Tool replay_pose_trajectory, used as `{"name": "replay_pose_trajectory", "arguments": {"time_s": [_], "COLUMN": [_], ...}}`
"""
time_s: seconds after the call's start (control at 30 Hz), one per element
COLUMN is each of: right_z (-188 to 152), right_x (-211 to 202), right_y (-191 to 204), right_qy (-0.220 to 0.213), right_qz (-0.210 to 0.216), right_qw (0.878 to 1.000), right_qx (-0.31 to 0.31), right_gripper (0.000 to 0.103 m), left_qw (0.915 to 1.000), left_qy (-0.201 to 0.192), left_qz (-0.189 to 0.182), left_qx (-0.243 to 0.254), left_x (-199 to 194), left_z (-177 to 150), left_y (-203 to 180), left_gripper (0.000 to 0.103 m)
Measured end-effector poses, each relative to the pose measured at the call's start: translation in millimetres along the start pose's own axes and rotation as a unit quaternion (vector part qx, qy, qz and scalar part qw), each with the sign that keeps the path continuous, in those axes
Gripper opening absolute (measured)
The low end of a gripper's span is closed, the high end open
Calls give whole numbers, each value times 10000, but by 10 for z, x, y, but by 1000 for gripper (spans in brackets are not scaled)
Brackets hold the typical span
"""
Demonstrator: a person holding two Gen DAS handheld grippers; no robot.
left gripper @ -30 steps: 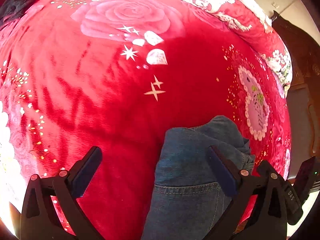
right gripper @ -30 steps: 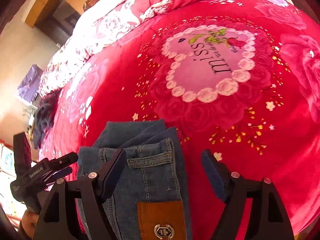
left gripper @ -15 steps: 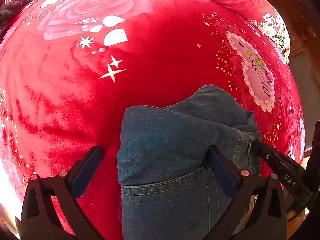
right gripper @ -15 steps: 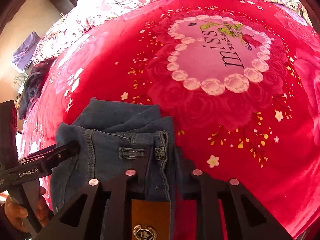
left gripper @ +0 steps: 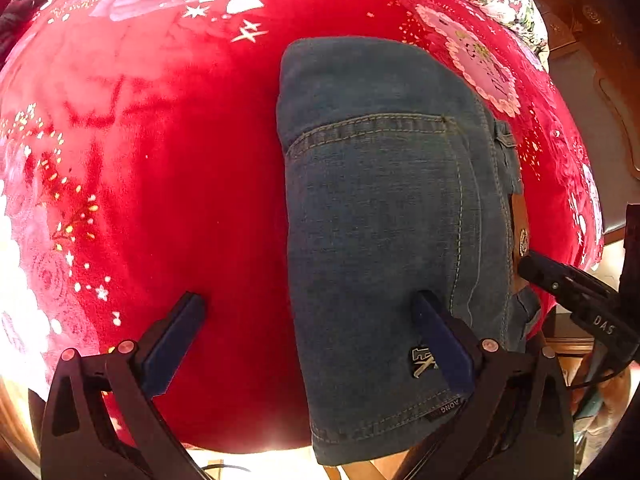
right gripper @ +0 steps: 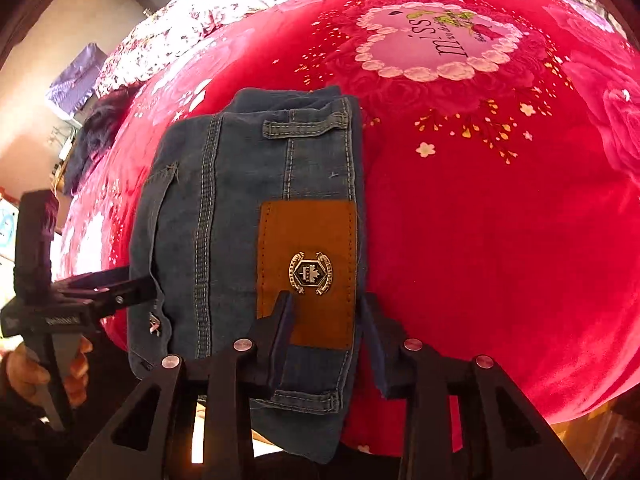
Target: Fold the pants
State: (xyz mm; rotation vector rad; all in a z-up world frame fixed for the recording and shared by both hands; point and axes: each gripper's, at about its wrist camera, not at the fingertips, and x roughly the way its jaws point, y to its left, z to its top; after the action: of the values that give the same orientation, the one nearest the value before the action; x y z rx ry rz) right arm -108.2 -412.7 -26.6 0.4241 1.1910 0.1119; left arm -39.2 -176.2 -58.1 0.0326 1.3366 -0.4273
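Observation:
The blue denim pants [left gripper: 384, 208] lie folded into a compact stack on the red flowered blanket [left gripper: 168, 152]; a back pocket faces up. In the right wrist view the pants [right gripper: 224, 208] show a brown leather patch [right gripper: 308, 248] at the waistband. My left gripper [left gripper: 308, 340] is open, its right finger [left gripper: 440, 344] over the pants' near end, its left finger over the blanket. My right gripper [right gripper: 325, 322] is shut on the waistband edge by the patch. It also shows in the left wrist view [left gripper: 568, 284] at the pants' right side.
The blanket covers a bed with a pink heart motif [right gripper: 436, 44] at the far right. Dark clothing [right gripper: 96, 128] lies at the bed's far left edge. Dark wooden furniture [left gripper: 592, 80] stands beyond the bed's right side. The bed's near edge is just under both grippers.
The folded pants have slid toward me across the blanket and now fill more of both views. My right gripper went from open to shut on the waistband. The left gripper stayed open.

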Motion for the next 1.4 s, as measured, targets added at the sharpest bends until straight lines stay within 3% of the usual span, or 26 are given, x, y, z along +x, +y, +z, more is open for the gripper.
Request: {"name": "replay_pose_trajectory", "arguments": {"time_s": [0.17, 0.23, 0.33, 0.37, 0.4, 0.43, 0.53, 0.63, 0.7, 0.77, 0.83, 1.07, 1.17, 1.27, 1.4], "right_z": [-31, -128, -263, -299, -328, -341, -368, -333, -269, -200, -114, 217, 327, 360, 372], "right_x": [-334, -371, -241, -187, -145, -119, -43, -118, -274, -422, -485, -142, 83, 180, 226], "right_y": [-183, -284, -282, -249, -206, -161, 27, 49, -11, -145, -296, -466, -478, -493, -425], "right_qy": [-255, -117, 208, 266, 265, 249, 345, 437, 204, -80, -303, -418, -401, -376, -287], "right_qz": [233, 468, 515, 544, 602, 661, 20, -41, 61, 313, 547, 932, 966, 1284, 1320], "right_qw": [9983, 9960, 9946, 9946, 9949, 9951, 9994, 9989, 9998, 9989, 9953, 9862, 9833, 9782, 9806], "right_qx": [475, 751, 880, 843, 767, 691, -60, -172, -32, 340, 740, 1306, 1489, 1587, 1418], "right_gripper": [41, 47, 46, 43, 26, 25, 23, 26, 29, 36, 51, 52, 52, 52, 52], "left_qw": [9998, 9995, 9979, 9975, 9976, 9976, 9958, 9972, 9986, 9988, 9982, 9900, 9911, 9926, 9932], "left_qy": [-16, 16, 185, 276, 387, 527, 848, 650, 394, 161, 106, 249, 320, 269, 281], "left_qz": [-184, -313, -566, -615, -563, -453, -343, -375, -355, -401, -446, -842, -752, -701, -707], "left_qx": [0, -90, -250, -208, -111, -14, 77, 16, -53, -229, -393, -1105, -1050, -956, -884], "left_x": [-266, -362, -355, -299, -224, -140, 37, -88, -224, -342, -359, -124, -6, -34, -6], "left_z": [82, 45, -57, -103, -131, -154, -213, -137, -85, 2, 109, 494, 551, 531, 558], "left_y": [116, 188, 204, 169, 118, 79, 47, 96, 176, 272, 340, 331, 248, 221, 148], "left_gripper": [103, 103, 103, 103, 103, 103, 103, 103, 103, 103, 103, 103, 103, 103, 103]}}
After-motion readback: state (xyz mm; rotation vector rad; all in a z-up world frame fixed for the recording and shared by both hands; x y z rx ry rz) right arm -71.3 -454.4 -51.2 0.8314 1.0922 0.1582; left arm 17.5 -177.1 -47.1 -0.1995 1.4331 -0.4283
